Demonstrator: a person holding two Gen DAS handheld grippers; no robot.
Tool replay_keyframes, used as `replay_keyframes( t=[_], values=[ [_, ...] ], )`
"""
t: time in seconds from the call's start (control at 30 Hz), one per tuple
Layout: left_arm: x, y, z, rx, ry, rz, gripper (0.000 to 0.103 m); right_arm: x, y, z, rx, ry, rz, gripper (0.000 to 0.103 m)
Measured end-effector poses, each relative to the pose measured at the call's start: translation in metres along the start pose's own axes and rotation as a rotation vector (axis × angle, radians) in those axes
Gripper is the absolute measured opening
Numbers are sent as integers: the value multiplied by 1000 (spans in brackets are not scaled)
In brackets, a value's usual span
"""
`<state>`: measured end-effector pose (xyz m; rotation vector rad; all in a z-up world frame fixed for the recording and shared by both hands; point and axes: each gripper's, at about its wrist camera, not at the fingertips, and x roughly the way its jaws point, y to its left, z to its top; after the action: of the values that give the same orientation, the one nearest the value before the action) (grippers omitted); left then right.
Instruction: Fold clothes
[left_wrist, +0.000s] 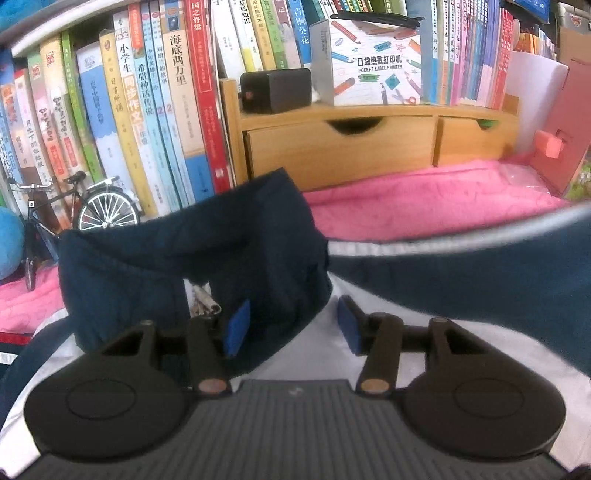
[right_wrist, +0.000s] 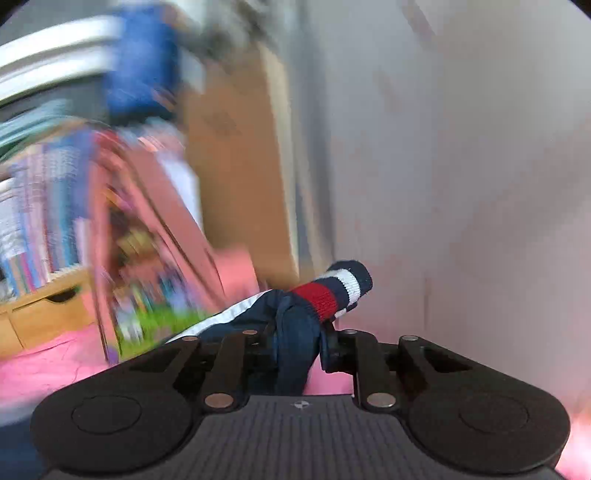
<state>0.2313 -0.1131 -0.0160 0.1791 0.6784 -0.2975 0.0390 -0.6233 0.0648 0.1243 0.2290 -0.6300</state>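
Right claw (right_wrist: 295, 347) is clamped on a bunched sleeve (right_wrist: 295, 332) of the navy-and-white jacket (left_wrist: 369, 362), just below its ribbed cuff (right_wrist: 332, 291) with the red, white and navy bands; the cuff pokes out past the pads, lifted clear of the pink cover (right_wrist: 44, 369) on the desk. Its jaws have nearly met, with only the gathered cloth keeping them apart. Left claw (left_wrist: 291, 330) stands half apart over the jacket's body, one blue pad (left_wrist: 236, 328) pressed against the raised navy collar (left_wrist: 192, 258) and the other resting over the white panel; nothing is pinched between them. The jacket lies spread on the pink cover in front of the bookshelf (left_wrist: 129, 110) and the wooden drawer unit (left_wrist: 340, 144).

It looks light, soft and floppy, so it should sag and trail from wherever it is held. The smooth shell fabric may slide under the pads, while the knit cuff seems grippier. I would judge the seam just behind the cuff a sound hold for drawing the sleeve across, with the collar or shoulder pinned to keep the body from dragging along.
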Motion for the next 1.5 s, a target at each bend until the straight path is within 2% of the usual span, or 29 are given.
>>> replay_keyframes(
  t=[0.03,0.07,0.1,0.13,0.2,0.23,0.3,0.33,0.4,0.53,0.57,0.63,0.73,0.83,0.87,0.9,0.97,1.03,1.13,1.2,1.3,1.4,1.5],
  values=[
    [0,0,0,-1,0,0,52,-4,3,3,-35,-73,12,24],
    [0,0,0,-2,0,1,53,-4,5,5,-56,-104,12,29],
    [0,0,0,-2,0,2,53,2,5,4,-61,-92,-2,35],
    [0,0,0,-1,0,3,54,10,4,2,-60,-61,-20,38],
    [0,0,0,2,-1,4,54,38,-1,-9,-42,90,-66,54],
    [0,0,0,2,-1,4,54,50,-4,-16,-37,168,-89,56],
    [0,0,0,2,-1,4,54,56,-6,-26,-36,243,-132,64],
    [0,0,0,2,-2,5,54,52,-6,-29,-36,247,-154,66],
    [0,-1,0,5,-2,7,54,35,-5,-31,-43,210,-197,88],
    [-12,4,-2,38,0,-20,53,0,1,-18,-85,167,-210,98],
    [-22,9,-4,29,-8,-28,53,-11,7,-11,-86,158,-185,98],
    [-47,19,-15,11,-25,-56,53,-33,22,4,-68,147,-56,98],
    [-87,36,-38,-1,-43,-67,53,-72,75,15,-67,149,219,98],
    [-134,64,-70,-34,-78,-44,53,-114,157,9,-114,174,492,98],
    [-152,78,-80,-51,-99,-27,54,-126,188,3,-133,193,584,98],
    [-169,92,-90,-64,-120,2,60,-138,219,-4,-153,213,676,98],
    [-193,124,-104,-59,-128,110,66,-158,283,-19,-195,245,830,98],
    [-214,158,-115,-59,-120,221,65,-176,341,-39,-234,289,946,96],
    [-236,224,-133,-151,-83,370,65,-184,409,-77,-273,387,1039,93],
    [-247,269,-146,-265,-73,450,71,-197,443,-104,-338,419,1059,92],
    [-258,329,-167,-443,-92,536,72,-218,475,-143,-452,410,1060,90],
    [-255,364,-177,-472,-106,598,72,-233,489,-161,-569,391,1046,82],
    [-239,375,-175,-447,-111,554,72,-237,493,-164,-606,370,1049,79]
  ],
)
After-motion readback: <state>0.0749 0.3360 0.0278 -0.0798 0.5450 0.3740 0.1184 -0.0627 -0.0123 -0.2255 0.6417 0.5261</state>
